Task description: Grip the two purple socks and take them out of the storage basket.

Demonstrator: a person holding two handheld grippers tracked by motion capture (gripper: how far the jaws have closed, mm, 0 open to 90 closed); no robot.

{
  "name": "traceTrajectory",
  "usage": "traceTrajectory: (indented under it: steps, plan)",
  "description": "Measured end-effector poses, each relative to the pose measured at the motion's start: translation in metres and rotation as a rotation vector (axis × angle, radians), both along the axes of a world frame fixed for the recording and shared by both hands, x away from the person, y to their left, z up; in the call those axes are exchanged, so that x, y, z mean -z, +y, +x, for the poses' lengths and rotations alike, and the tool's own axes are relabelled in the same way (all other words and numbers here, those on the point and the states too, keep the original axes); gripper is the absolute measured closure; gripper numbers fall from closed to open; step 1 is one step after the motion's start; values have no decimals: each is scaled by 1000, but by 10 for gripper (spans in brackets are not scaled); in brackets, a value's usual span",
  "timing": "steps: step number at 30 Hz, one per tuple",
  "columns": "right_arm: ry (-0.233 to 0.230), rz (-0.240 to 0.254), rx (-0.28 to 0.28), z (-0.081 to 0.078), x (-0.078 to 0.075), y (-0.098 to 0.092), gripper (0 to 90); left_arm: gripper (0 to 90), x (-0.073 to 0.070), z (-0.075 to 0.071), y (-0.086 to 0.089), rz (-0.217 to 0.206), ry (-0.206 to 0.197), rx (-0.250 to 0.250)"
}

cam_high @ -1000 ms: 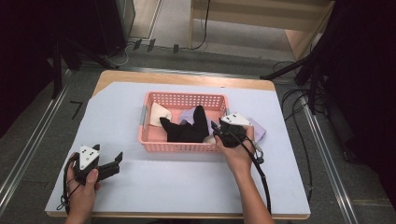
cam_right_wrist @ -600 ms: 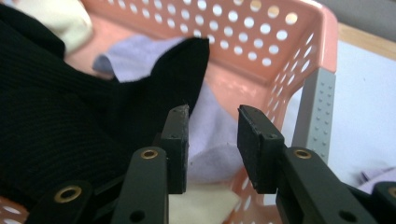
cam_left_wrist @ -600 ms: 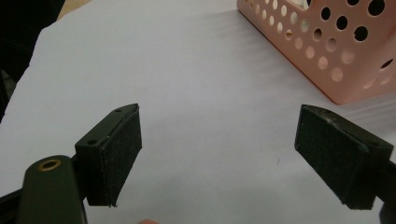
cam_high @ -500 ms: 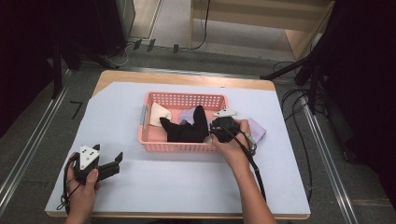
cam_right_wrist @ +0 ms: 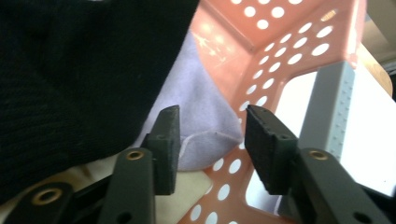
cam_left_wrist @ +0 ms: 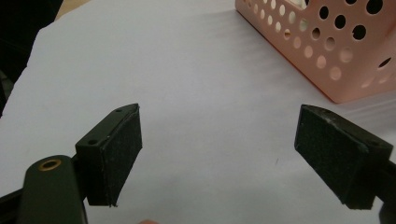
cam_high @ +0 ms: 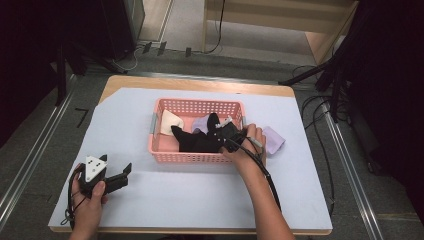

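A pink perforated basket (cam_high: 197, 158) stands mid-table. It holds a black sock (cam_high: 197, 141), a cream sock (cam_high: 169, 121) and a lavender sock (cam_high: 201, 124). My right gripper (cam_high: 218, 131) reaches into the basket's right end. In the right gripper view its jaws (cam_right_wrist: 212, 140) stand partly apart around the toe of the lavender sock (cam_right_wrist: 201, 121). That toe lies loose between the pads, beside the black sock (cam_right_wrist: 70, 70). My left gripper (cam_high: 116, 164) rests at the front left of the table. Its jaws (cam_left_wrist: 217, 149) are wide open over bare white sheet.
A second lavender sock (cam_high: 272, 139) lies on the white sheet just right of the basket. The basket's corner wall (cam_right_wrist: 280, 42) and grey handle (cam_right_wrist: 327, 107) stand close to the right jaw. The basket's near corner (cam_left_wrist: 327, 56) lies ahead of the left gripper.
My right hand has moved left from the basket's right rim and dipped its gripper in among the socks. The left hand has not moved.
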State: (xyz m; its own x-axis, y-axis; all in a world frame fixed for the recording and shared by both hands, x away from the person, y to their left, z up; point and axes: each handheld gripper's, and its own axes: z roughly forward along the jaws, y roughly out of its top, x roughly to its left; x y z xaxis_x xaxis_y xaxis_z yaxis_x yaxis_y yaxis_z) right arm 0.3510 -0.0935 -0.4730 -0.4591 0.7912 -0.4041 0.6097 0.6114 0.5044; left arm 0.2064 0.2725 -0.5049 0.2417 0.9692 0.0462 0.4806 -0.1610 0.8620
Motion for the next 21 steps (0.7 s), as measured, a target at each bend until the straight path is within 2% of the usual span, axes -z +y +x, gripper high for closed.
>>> traceTrajectory:
  steps: [2,4,5,6,9,10,15,17,18,21]
  plan:
    - [-11,-5,-26,1,1,-4,692,160,0,0,0,0,0,2]
    - [-26,-13,-59,3,1,-11,826,160,0,0,0,0,0,3]
    - [-27,-3,-69,4,1,-14,853,160,0,0,0,0,1,3]
    - [-18,40,-63,4,-1,-17,865,161,0,0,0,1,1,4]
    - [-25,102,-51,4,-3,-21,900,161,0,0,0,3,6,2]
    - [-32,145,-53,3,-4,-24,900,161,0,0,0,1,3,1]
    - [-69,247,-88,-1,-5,-32,900,161,0,0,0,1,4,0]
    - [-70,263,-97,-2,-6,-33,900,161,0,0,0,2,4,0]
    - [-59,256,-103,-2,-6,-33,900,161,0,0,0,3,3,0]
    - [-10,252,-118,0,-6,-32,782,161,0,0,0,3,3,1]
